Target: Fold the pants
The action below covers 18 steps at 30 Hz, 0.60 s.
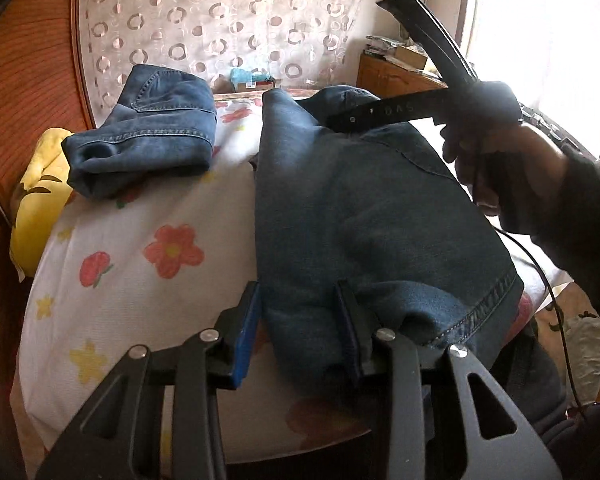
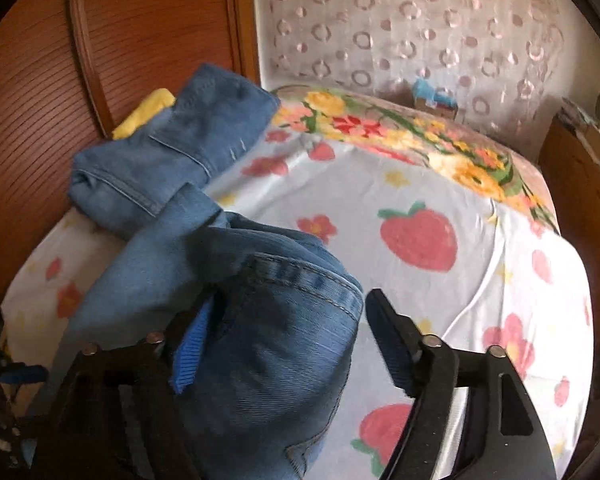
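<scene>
Clamped on a thick fold of the blue jeans (image 1: 364, 216), the left gripper (image 1: 300, 328) is holding the near edge of the denim between its blue-padded fingers (image 1: 247, 332), low over the flowered bedsheet (image 1: 140, 248). Those jeans are lying across the middle of the bed, their stitched hem hanging off beside the grip. Across from it, the right gripper (image 2: 288, 344) is standing with its jaws spread wide; denim is bunching between them and brushing the left pad (the other finger is clear of the cloth), so nothing is being pinched there. A second pair of jeans (image 1: 148, 132), already folded into a bundle, is sitting well apart near the wooden headboard (image 1: 28, 100), partly over a yellow cushion (image 1: 40, 200).
</scene>
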{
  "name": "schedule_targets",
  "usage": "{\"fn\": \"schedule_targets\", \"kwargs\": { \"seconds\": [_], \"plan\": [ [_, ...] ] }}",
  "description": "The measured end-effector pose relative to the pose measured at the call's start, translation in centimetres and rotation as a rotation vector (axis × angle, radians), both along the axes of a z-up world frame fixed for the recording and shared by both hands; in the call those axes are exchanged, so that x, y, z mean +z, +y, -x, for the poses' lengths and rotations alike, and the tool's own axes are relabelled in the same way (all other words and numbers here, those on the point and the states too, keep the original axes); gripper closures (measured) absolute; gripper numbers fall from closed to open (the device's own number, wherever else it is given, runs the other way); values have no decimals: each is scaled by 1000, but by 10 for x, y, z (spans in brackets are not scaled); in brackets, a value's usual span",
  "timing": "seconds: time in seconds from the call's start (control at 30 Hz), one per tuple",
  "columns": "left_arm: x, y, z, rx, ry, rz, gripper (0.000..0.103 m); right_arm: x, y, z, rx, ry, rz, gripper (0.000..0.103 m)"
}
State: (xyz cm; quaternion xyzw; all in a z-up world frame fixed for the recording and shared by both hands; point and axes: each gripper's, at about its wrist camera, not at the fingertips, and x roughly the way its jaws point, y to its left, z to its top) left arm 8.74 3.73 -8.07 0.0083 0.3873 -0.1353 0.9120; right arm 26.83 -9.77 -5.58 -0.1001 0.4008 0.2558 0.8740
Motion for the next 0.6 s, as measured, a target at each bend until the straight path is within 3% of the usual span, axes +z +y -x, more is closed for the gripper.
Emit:
{"fn": "schedule_targets", "kwargs": {
  "seconds": [0.37, 0.6],
  "plan": [
    [7, 5, 6, 16, -14, 42, 67, 24, -16, 22, 28, 33, -75, 23],
    [29, 6, 13, 24, -69, 102, 67, 10, -21, 25, 40, 94, -97, 23]
  ]
}}
